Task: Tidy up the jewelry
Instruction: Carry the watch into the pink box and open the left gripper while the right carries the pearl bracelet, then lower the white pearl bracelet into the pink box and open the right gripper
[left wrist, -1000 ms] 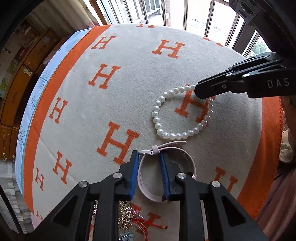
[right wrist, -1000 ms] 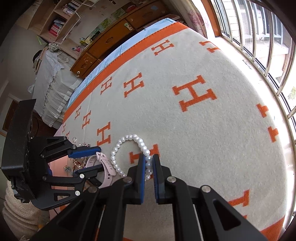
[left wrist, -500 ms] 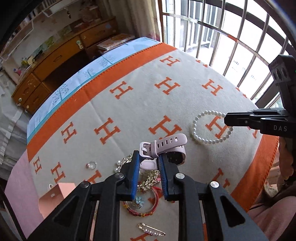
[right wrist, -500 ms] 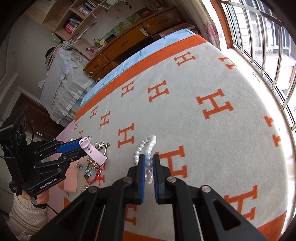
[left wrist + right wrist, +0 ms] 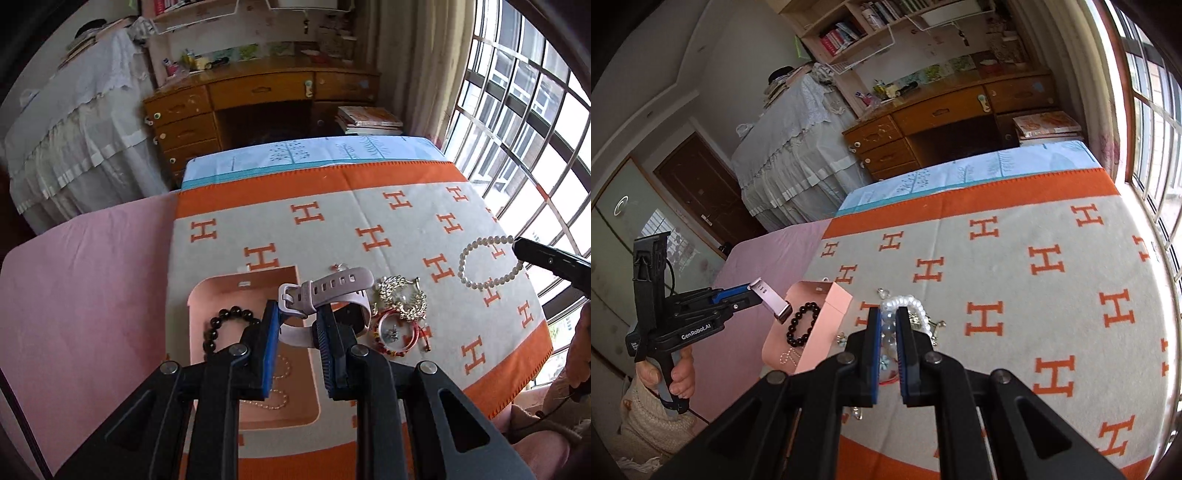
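Observation:
My left gripper (image 5: 297, 321) is shut on a pale pink watch (image 5: 325, 295) and holds it in the air over the right edge of an open pink jewelry box (image 5: 225, 295). A black bead bracelet (image 5: 225, 325) lies in the box. In the right wrist view the left gripper (image 5: 753, 293) and watch (image 5: 772, 301) hang above the box (image 5: 827, 321). My right gripper (image 5: 887, 325) is shut on a white pearl bracelet (image 5: 908, 304), lifted off the blanket. The pearl bracelet (image 5: 487, 262) also shows at the right of the left wrist view.
A heap of jewelry lies right of the box: a gold rhinestone piece (image 5: 402, 295) and a red bangle (image 5: 397, 332). All sits on a cream and orange H-pattern blanket (image 5: 369, 221) over a pink sheet (image 5: 85, 295). A wooden desk (image 5: 258, 99) stands beyond; barred windows stand at right.
My left gripper has carried the watch left, from over the jewelry heap to above the pink box. My right gripper has carried the pearl bracelet left, to above the jewelry heap beside the box.

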A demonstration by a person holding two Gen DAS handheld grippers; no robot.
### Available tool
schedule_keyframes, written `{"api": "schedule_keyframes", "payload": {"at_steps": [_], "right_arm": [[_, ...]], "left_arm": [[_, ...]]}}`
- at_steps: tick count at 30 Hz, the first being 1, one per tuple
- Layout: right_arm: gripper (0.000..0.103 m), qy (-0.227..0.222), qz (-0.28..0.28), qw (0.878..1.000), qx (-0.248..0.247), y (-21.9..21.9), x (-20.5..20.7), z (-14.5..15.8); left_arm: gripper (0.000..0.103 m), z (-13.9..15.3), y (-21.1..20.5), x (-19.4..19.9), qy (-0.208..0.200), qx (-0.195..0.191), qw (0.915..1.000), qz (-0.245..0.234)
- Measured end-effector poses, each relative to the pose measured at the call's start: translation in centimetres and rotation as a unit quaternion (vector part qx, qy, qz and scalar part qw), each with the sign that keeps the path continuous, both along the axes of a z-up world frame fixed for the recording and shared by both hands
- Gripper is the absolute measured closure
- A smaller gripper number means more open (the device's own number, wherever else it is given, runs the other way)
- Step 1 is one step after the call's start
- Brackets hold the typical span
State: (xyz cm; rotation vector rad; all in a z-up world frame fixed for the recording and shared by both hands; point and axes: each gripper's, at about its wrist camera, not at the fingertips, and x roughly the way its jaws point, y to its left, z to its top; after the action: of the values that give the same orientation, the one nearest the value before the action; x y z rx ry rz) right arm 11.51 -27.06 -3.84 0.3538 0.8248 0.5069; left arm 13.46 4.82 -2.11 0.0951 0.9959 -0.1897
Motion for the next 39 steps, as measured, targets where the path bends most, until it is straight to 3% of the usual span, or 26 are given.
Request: {"api": "schedule_keyframes", "payload": {"at_steps": [6, 12, 15, 17, 19, 21, 30, 36, 39], "right_arm": [[0.095, -0.036, 0.073, 0.997, -0.013, 7.3, 0.4, 3.3], [0.095, -0.039, 0.138, 0.989, -0.034, 14.6, 1.1, 3.9], [0.095, -0.034, 0.160, 0.985, -0.045, 17.6, 1.5, 3.3], [0.095, -0.024, 0.173, 0.983, -0.050, 19.3, 2.0, 2.8], [0.095, -0.017, 0.180, 0.982, -0.054, 20.7, 2.5, 2.3], [0.095, -0.013, 0.184, 0.981, -0.060, 21.8, 3.0, 1.9], [0.095, 0.024, 0.191, 0.978, -0.084, 26.1, 5.9, -0.8], [0.095, 0.048, 0.189, 0.977, -0.090, 27.4, 7.1, -2.3], [0.095, 0.070, 0.166, 0.976, -0.120, 27.4, 7.8, -3.7]], "left_arm": [[0.085, -5.1, 4.0, -1.1, 0.050, -0.013, 0.9979, 0.040], [0.084, -10.6, 4.4, -1.5, 0.097, -0.007, 0.9942, 0.046], [0.081, -11.0, 5.0, -1.9, 0.075, -0.011, 0.9950, 0.064], [0.069, -10.6, 5.4, -2.5, 0.053, -0.022, 0.9948, 0.084], [0.037, -10.0, 5.6, -3.1, 0.025, -0.025, 0.9936, 0.107], [0.030, -9.5, 5.5, -3.9, -0.006, -0.015, 0.9920, 0.125], [0.030, -9.0, 5.8, -5.9, -0.050, -0.004, 0.9861, 0.158], [0.030, -8.6, 6.2, -6.2, -0.059, -0.001, 0.9854, 0.159], [0.030, -8.7, 6.4, -6.3, -0.057, -0.002, 0.9855, 0.160]]}}
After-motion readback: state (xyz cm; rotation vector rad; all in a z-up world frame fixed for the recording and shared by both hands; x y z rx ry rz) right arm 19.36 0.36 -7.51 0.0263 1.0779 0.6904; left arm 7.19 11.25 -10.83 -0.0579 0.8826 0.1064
